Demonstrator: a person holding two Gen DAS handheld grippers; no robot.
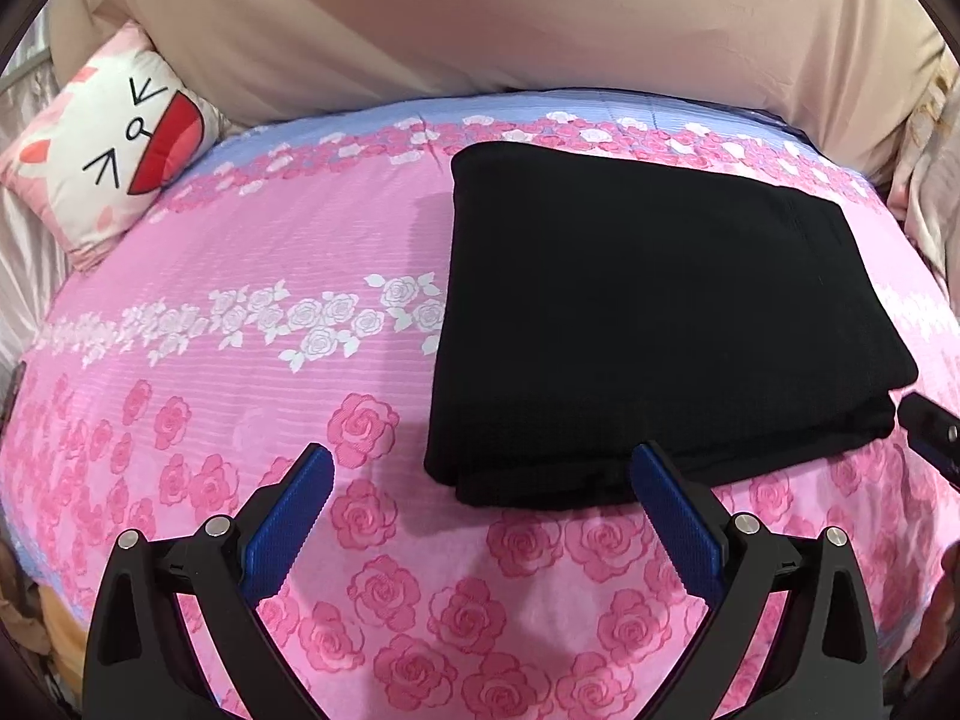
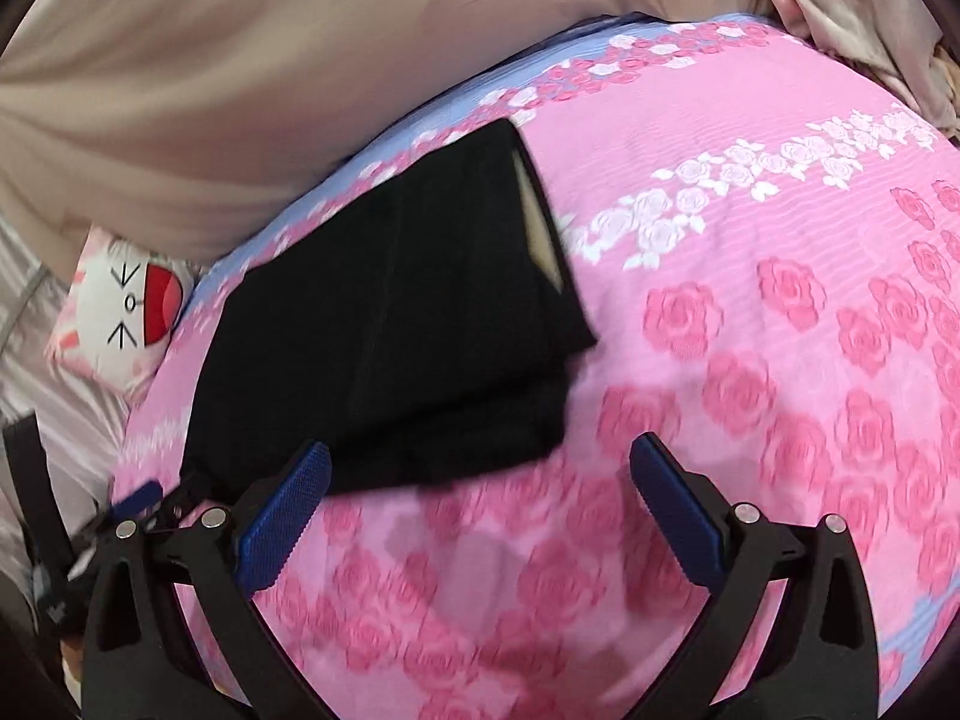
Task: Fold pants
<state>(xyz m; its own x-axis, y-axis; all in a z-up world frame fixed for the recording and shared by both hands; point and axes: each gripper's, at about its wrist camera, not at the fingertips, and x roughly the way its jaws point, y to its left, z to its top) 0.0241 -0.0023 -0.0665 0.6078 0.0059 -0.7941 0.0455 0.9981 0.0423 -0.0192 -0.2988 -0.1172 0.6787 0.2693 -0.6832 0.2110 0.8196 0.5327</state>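
Left wrist view puts our left gripper [image 1: 480,480] nearest, blue fingers spread wide and holding nothing, just short of the folded black pants [image 1: 654,324] lying flat on the rose-print bedsheet [image 1: 240,276]; beyond sit a cat-face cushion [image 1: 114,138] and a beige blanket [image 1: 480,18]. Only the right wrist view, somewhat blurred, shows our right gripper [image 2: 477,471] equally spread and empty, and a pale label [image 2: 540,222] at the pants' far edge.

Pink bedsheet [image 1: 240,252] w/ rose print, white-rose band across the middle, blue strip at far edge. Cat-face pillow [image 1: 114,138] at far-left corner, beige headboard [image 1: 480,12] behind.
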